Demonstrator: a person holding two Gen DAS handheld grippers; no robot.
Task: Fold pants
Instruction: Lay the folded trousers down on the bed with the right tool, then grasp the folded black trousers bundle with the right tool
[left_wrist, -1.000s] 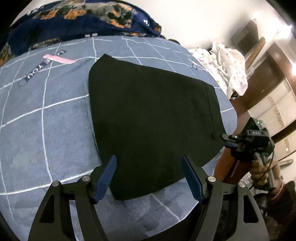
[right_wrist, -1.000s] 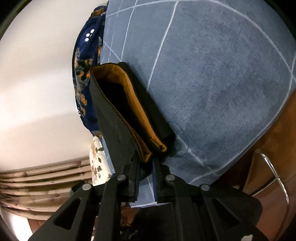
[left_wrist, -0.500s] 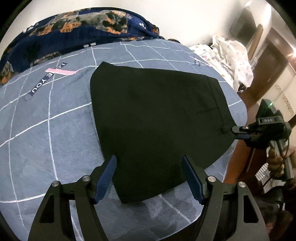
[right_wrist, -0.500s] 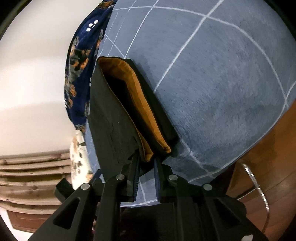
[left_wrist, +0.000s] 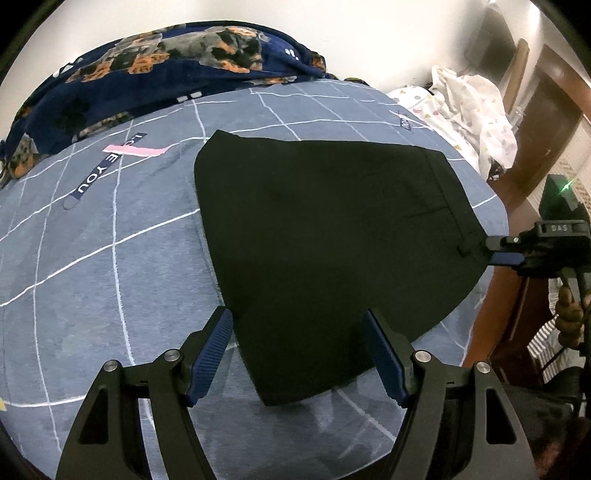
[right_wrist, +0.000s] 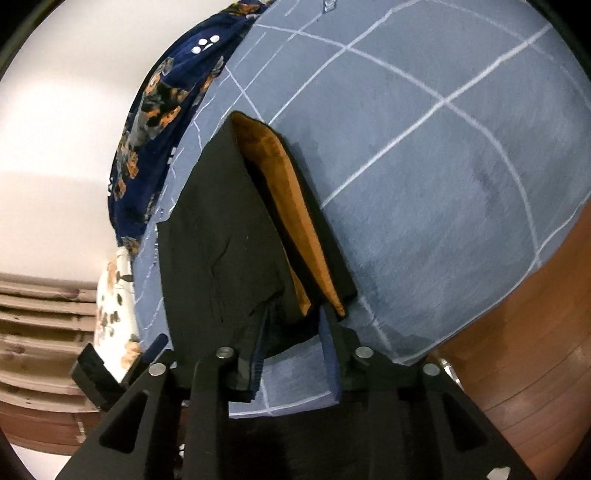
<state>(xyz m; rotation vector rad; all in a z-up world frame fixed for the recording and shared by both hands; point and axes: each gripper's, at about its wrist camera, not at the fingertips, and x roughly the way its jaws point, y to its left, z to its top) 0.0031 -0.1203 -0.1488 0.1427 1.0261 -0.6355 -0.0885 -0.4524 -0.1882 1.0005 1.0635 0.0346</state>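
Black pants (left_wrist: 325, 229) lie folded flat on the blue-grey checked bedspread (left_wrist: 110, 258). My left gripper (left_wrist: 295, 317) hovers open over their near corner, touching nothing. My right gripper (left_wrist: 495, 251) is at the waistband corner by the bed's right edge. In the right wrist view, the right gripper's (right_wrist: 295, 317) jaws are opening. The corner of the pants (right_wrist: 214, 251), with its orange lining (right_wrist: 280, 192) showing, lies loose between them. Cloth hides the tip of the left finger.
A navy floral blanket (left_wrist: 147, 62) lies bunched along the far side of the bed. White patterned cloth (left_wrist: 472, 103) is heaped at the far right, with dark wooden furniture (left_wrist: 546, 140) behind it. A wooden floor (right_wrist: 517, 350) lies below the bed's edge.
The right gripper's jaws, closed on the waistband corner before, have spread apart, and the gripper has risen and rolled. The left gripper stays open in place, slightly tilted.
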